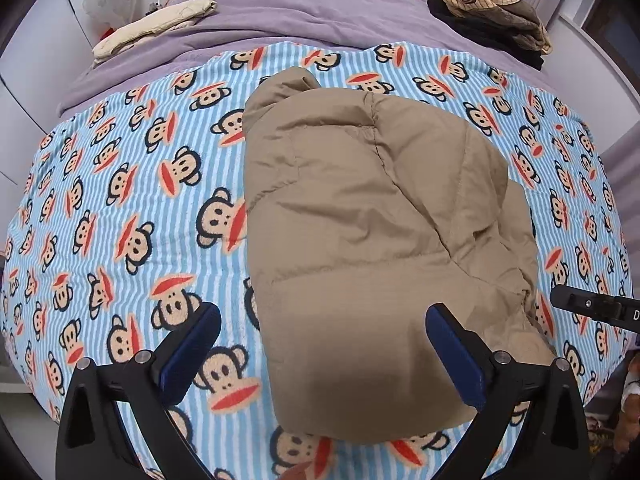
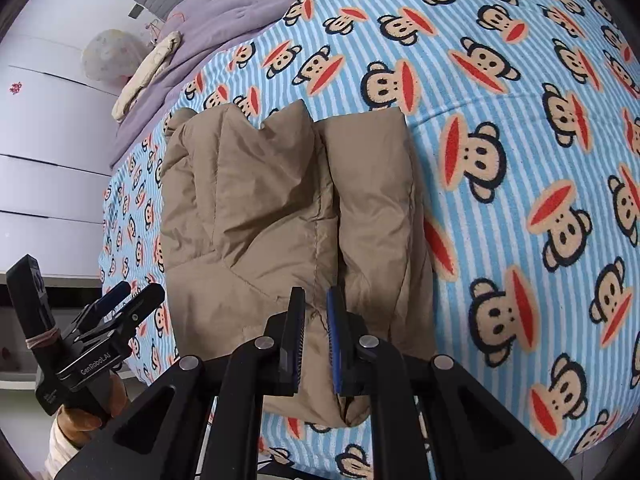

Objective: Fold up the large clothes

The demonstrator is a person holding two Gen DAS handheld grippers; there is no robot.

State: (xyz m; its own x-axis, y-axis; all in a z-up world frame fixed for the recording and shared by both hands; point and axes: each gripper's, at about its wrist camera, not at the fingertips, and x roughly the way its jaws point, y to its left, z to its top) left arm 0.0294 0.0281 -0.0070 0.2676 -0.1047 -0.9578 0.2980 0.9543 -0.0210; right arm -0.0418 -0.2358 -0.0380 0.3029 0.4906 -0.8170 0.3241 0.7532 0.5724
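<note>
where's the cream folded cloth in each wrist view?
Left wrist: cream folded cloth lies upper left, on the purple quilt.
Right wrist: cream folded cloth lies upper left, on the purple quilt's edge.
Shared landmark: tan puffer jacket.

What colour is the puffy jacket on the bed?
Tan: the puffy jacket shows best in the left wrist view.
</note>
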